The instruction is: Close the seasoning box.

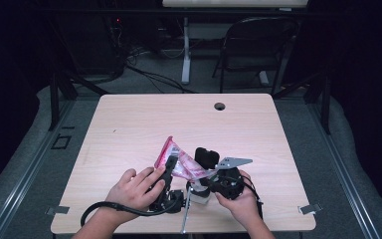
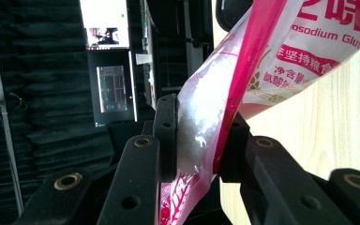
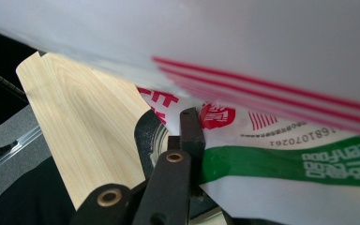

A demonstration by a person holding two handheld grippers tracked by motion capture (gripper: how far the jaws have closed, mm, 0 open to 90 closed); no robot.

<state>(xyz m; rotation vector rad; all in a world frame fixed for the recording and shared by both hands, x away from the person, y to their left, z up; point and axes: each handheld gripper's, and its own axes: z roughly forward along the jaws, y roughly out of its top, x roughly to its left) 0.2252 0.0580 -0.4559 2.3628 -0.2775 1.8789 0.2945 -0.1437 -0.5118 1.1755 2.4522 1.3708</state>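
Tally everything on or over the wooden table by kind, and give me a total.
Pink and white printed plastic bags: 1, held between both grippers
Black two-jaw grippers: 2, the left gripper and the right gripper, each clamped on the bag
Black blocky object behind the bag, too unclear to identify: 1
Total: 4

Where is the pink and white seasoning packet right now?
In the high view the seasoning packet is held up over the near middle of the table, pinched between the left gripper and the right gripper.
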